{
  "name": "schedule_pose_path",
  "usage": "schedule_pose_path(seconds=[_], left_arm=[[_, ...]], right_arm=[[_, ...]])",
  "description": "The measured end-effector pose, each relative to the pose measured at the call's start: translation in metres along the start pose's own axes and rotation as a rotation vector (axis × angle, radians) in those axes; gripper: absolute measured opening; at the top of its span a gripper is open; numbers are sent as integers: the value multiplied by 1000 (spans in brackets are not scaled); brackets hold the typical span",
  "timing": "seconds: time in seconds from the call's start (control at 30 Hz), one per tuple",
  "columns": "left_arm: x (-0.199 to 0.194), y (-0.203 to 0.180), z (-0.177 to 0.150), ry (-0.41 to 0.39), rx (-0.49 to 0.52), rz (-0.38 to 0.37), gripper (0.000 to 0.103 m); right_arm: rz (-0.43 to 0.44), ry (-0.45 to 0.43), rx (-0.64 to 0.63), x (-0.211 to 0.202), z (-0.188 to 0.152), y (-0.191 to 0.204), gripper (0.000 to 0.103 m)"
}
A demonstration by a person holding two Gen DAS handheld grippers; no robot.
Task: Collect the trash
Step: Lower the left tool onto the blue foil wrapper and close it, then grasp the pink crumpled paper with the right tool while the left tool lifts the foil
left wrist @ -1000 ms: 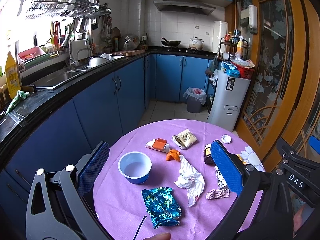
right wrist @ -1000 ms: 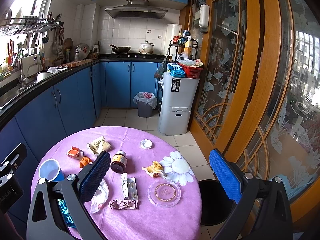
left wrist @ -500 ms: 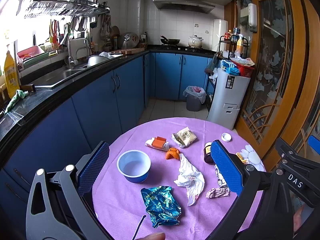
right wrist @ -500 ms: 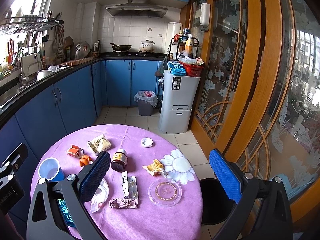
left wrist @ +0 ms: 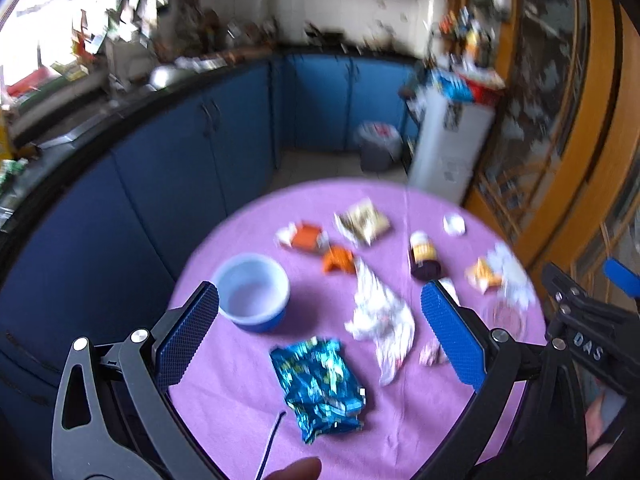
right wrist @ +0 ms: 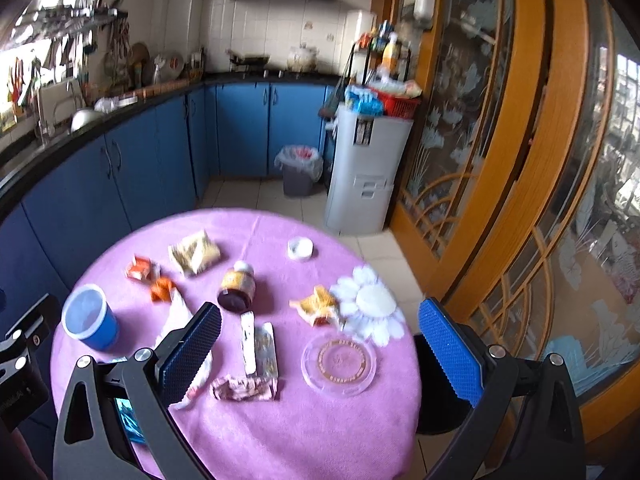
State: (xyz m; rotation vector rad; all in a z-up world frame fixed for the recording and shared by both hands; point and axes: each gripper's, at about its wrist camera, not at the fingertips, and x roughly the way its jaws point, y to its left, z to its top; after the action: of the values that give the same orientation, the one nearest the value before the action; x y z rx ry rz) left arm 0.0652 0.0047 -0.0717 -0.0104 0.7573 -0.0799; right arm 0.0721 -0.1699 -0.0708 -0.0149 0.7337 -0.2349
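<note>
Hovering with both grippers' fingers spread wide, empty; crinkled blue foil wrapper (left wrist: 320, 388) lying between left fingers (left wrist: 188, 340): light, slippery, pinching its middle.

Daylit; left wrist view motion-blurred, window (left wrist: 36, 36) overexposed, fisheye-bent edges

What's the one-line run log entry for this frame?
phase: approach | left gripper: open, empty | right gripper: open, empty | nearest trash: crumpled blue foil wrapper | round table with purple cloth: litter uncollected
</note>
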Motion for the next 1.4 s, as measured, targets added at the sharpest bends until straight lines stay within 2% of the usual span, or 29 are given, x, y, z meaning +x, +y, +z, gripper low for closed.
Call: schedule_pose_path(seconds=[0.07,0.17,0.3,0.43,0.53,0.7,0.83,0.87,0.93,0.97,1.03,1.1,1.17,1.2,1.23,1.3,1.4], left_arm=[[15,3,-9,73,7,-40,100],[30,11,-29,176,-33,-86,100],[45,9,-49,274,-32,-66,100],[69,11,-55,382,-43,-40,100],[81,11,-59,440,-56,-49,100],[103,13,-67,539,-59,-46,100],[117,28,-70,572,-103,-16,98],[121,33,-70,580,-119,-6,91],[122,37,-68,565,-126,3,85],[122,38,-67,563,-126,7,76],[122,41,-67,560,-123,14,74],[121,44,-67,552,-128,20,63],[118,50,-63,548,-135,20,61],[117,53,-63,546,-142,17,58],[116,55,-62,544,-144,22,56],[116,56,-63,531,-148,20,42],[111,56,-62,531,-151,0,38]], right_arm=[[7,59,-14,16,-9,0,96],[20,146,-19,37,-26,0,96],[52,220,-24,53,-45,2,96],[89,311,-36,77,-56,5,96],[120,356,-47,88,-60,8,96],[163,369,-91,95,-59,21,96],[227,409,-110,105,-61,34,96],[239,418,-114,107,-61,37,96],[250,421,-126,110,-60,44,96],[259,418,-132,111,-59,47,96],[269,415,-138,112,-58,51,96],[279,420,-142,115,-57,56,96],[281,422,-144,117,-58,58,96],[288,422,-141,117,-59,59,92],[295,426,-142,117,-60,61,69],[295,410,-155,113,-61,63,61],[312,373,-161,100,-59,66,48]])
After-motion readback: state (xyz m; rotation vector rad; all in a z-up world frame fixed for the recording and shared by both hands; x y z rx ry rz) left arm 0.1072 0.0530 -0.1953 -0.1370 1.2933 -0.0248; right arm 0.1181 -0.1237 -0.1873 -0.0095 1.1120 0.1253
